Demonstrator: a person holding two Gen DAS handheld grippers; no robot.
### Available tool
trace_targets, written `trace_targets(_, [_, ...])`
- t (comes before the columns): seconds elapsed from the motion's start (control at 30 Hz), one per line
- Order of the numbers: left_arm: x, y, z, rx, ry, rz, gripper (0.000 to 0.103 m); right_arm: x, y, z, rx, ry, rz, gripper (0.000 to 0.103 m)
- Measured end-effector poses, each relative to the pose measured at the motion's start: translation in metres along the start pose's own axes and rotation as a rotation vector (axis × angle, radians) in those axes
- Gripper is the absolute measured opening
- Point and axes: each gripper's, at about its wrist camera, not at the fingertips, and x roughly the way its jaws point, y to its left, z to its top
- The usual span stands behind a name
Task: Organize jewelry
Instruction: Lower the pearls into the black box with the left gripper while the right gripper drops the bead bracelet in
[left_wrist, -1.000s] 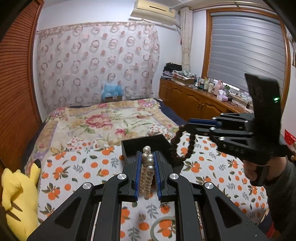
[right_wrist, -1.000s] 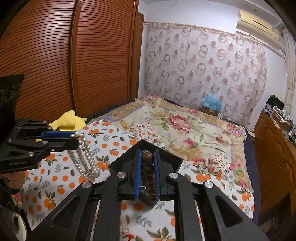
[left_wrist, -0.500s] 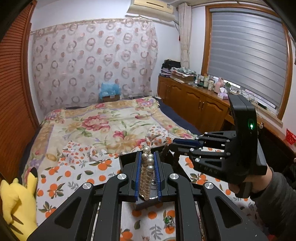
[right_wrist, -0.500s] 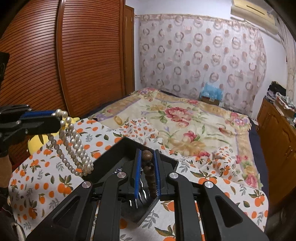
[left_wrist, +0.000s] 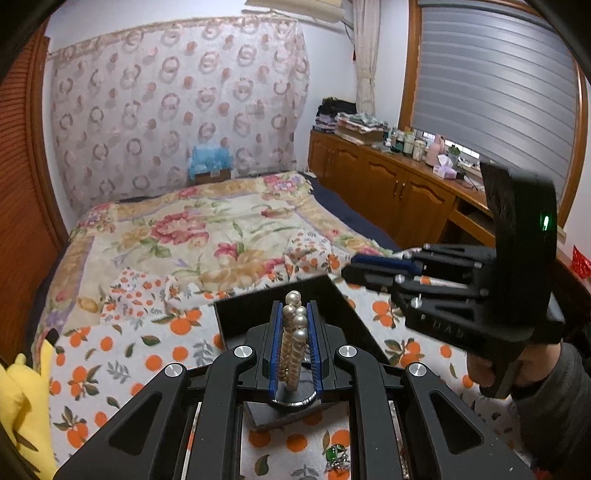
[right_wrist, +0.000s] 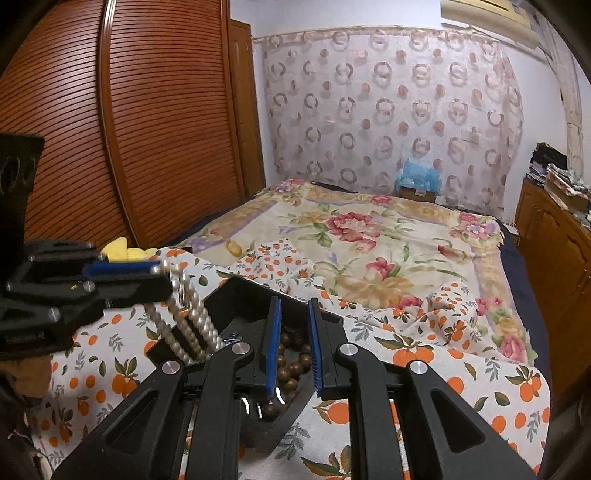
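Two grippers: the left gripper (left_wrist: 295, 341) pinches one pearl necklace (left_wrist: 293, 343), the right gripper (right_wrist: 293, 345) stands spread above one wooden bead bracelet (right_wrist: 291, 363). One black box (right_wrist: 236, 295) lies under both. One green ring (left_wrist: 336, 452) sits below the left gripper, one yellow plush toy (left_wrist: 22, 402) to its left.

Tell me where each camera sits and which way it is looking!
Left wrist view: sits on the left tongs, looks along them over the bed toward the curtain and window; they are shut on the pearl necklace; the right tongs and the person's right hand show.
Right wrist view: sits on the right tongs, open above the brown beads in the black box, facing the wardrobe and curtain; the left tongs show.
Both share the pearl necklace, black box, orange-print cloth.
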Motion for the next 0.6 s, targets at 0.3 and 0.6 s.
trace_targets(0.3, [0.021,0.000,-0.024,-0.009,0.069,-0.002,0.012,0.006,-0.002,-0.003,0.000,0.020,-0.003,0.016])
trace_targets(0.6, [0.004,-0.005,-0.028,0.000,0.041,0.017,0.024,-0.005,0.004,0.005,-0.023,0.013,-0.017,0.016])
